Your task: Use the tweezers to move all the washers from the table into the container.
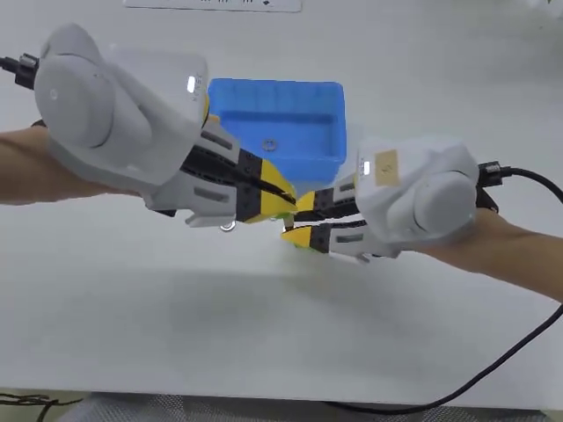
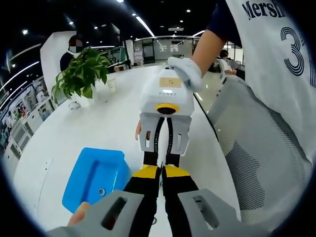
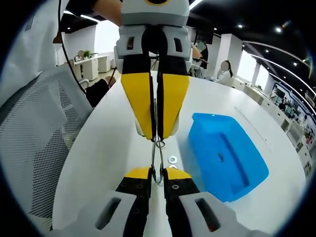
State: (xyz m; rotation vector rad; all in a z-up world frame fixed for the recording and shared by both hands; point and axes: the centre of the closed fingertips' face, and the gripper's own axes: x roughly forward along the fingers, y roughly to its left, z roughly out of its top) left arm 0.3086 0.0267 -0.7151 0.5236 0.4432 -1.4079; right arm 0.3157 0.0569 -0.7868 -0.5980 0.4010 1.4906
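Bright overhead light, soft shadows, fisheye edge distortion.

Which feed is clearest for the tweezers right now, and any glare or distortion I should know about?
Right gripper view: sharpest, tweezers crisp against the table. Head view: soft, white table washed out, faint shadows. Left gripper view: heavy fisheye bending, container edges curved.
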